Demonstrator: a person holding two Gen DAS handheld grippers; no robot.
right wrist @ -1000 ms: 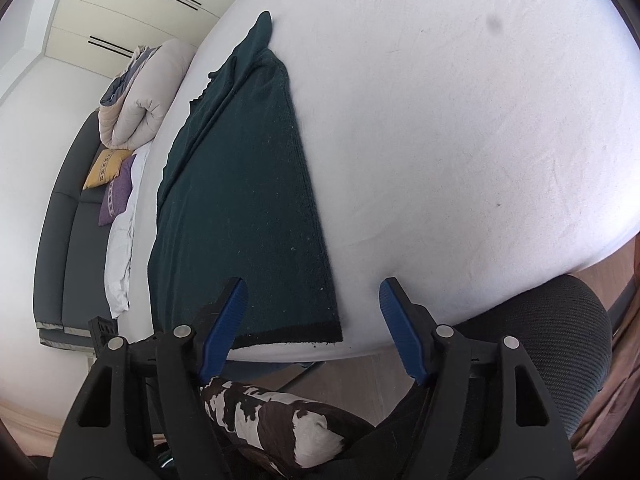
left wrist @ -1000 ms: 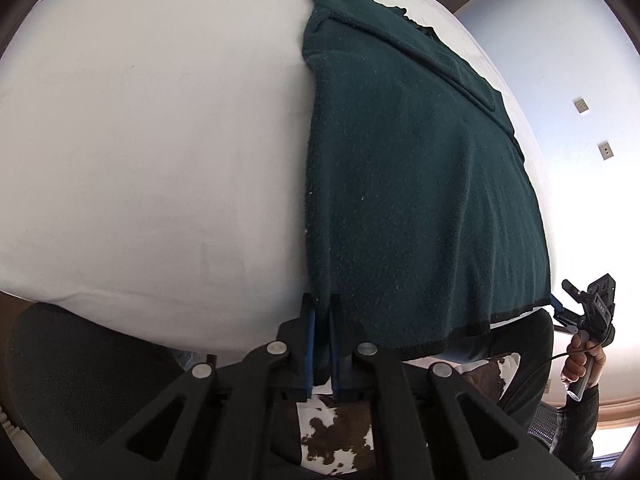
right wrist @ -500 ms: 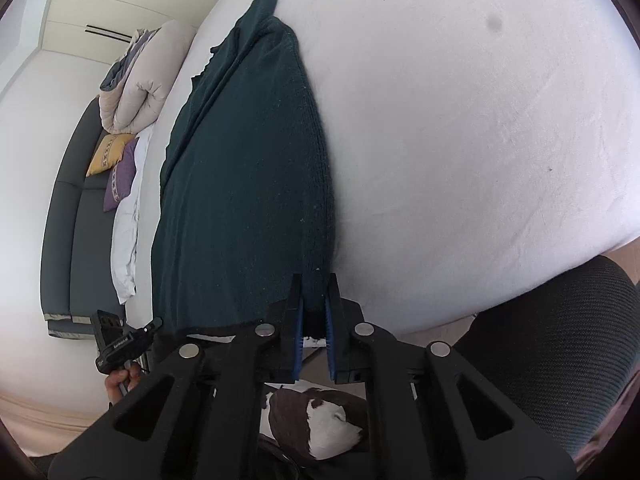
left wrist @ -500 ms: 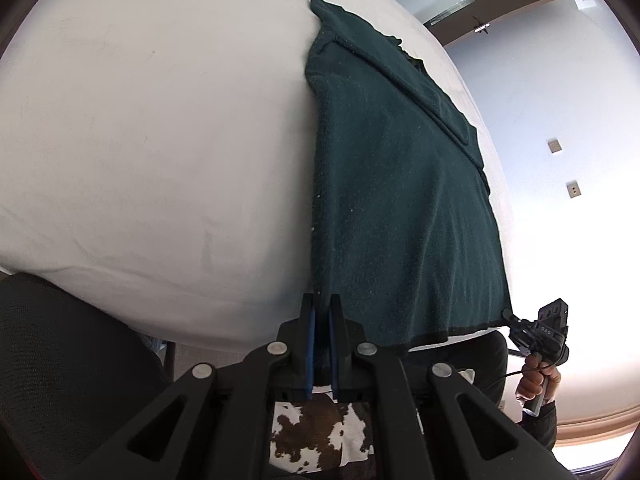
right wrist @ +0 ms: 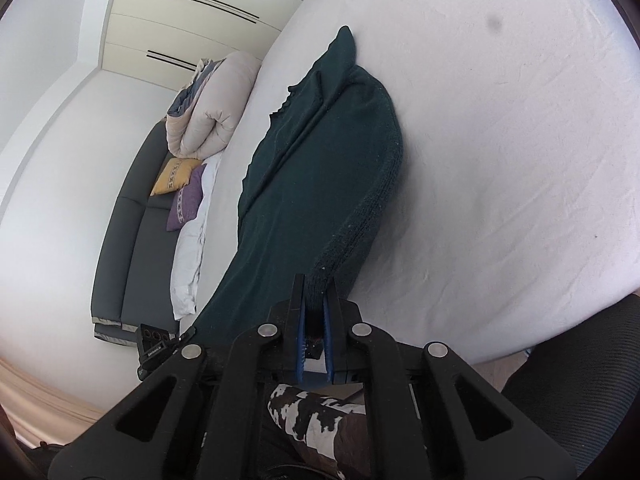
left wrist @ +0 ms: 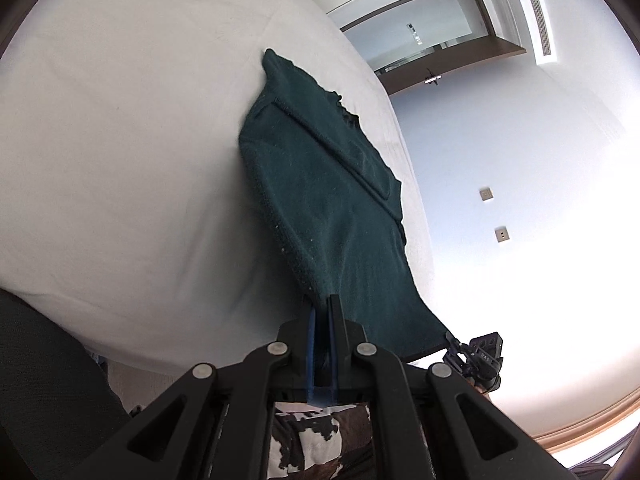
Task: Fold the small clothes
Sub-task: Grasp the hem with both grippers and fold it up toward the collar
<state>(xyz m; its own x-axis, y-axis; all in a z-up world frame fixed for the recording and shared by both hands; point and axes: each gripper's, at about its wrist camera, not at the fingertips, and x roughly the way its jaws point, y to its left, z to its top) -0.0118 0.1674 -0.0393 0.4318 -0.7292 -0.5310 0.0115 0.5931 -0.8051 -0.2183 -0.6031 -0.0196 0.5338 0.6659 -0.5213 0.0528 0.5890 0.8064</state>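
Observation:
A dark green knit garment (left wrist: 336, 208) lies on the white bed (left wrist: 120, 140), its near hem lifted off the sheet. My left gripper (left wrist: 322, 312) is shut on the hem's left corner. My right gripper (right wrist: 316, 292) is shut on the hem's right corner; the garment (right wrist: 320, 168) rises from the bed (right wrist: 500, 140) to both grippers and bulges in the middle. The right gripper also shows at the lower right of the left wrist view (left wrist: 476, 356). The left gripper shows at the lower left of the right wrist view (right wrist: 156, 344).
A dark office chair (right wrist: 580, 400) stands at the bed's near edge. A cow-print cushion (right wrist: 320, 420) lies below the grippers. A grey sofa (right wrist: 124, 240) with pillows and a rolled duvet (right wrist: 212, 108) stands beyond the bed's left side.
The right gripper closed on the hem corner. Both grippers then lifted the near hem up off the bed, and the garment now humps in the middle.

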